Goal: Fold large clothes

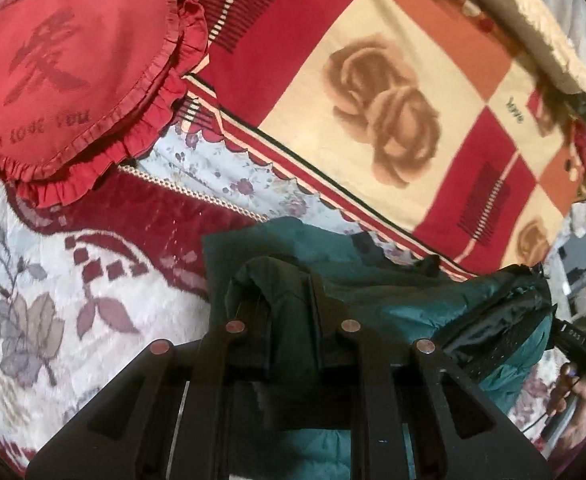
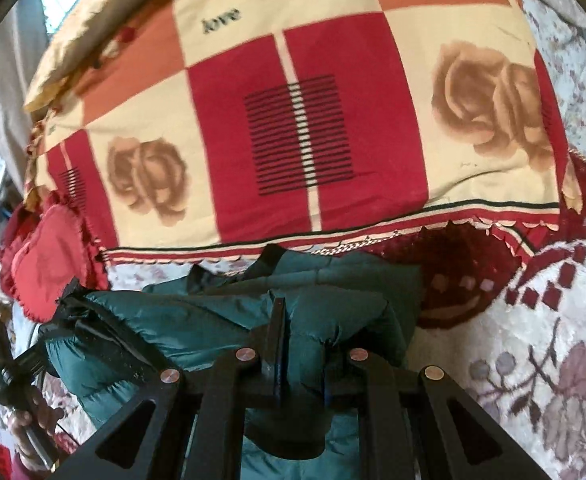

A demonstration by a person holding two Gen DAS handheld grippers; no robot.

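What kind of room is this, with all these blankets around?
Most likely a bedroom, on a bed: a folded quilt with rose squares, a red heart-shaped frilled cushion and a flowered plush blanket lie under the green padded jacket.

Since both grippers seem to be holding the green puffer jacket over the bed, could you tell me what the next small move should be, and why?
Probably carry the pinched edge a little further over the green puffer jacket and lower it. Both the left gripper and the right gripper are shut on padded fabric, and the folded part looks bunched rather than flat on the floral blanket.
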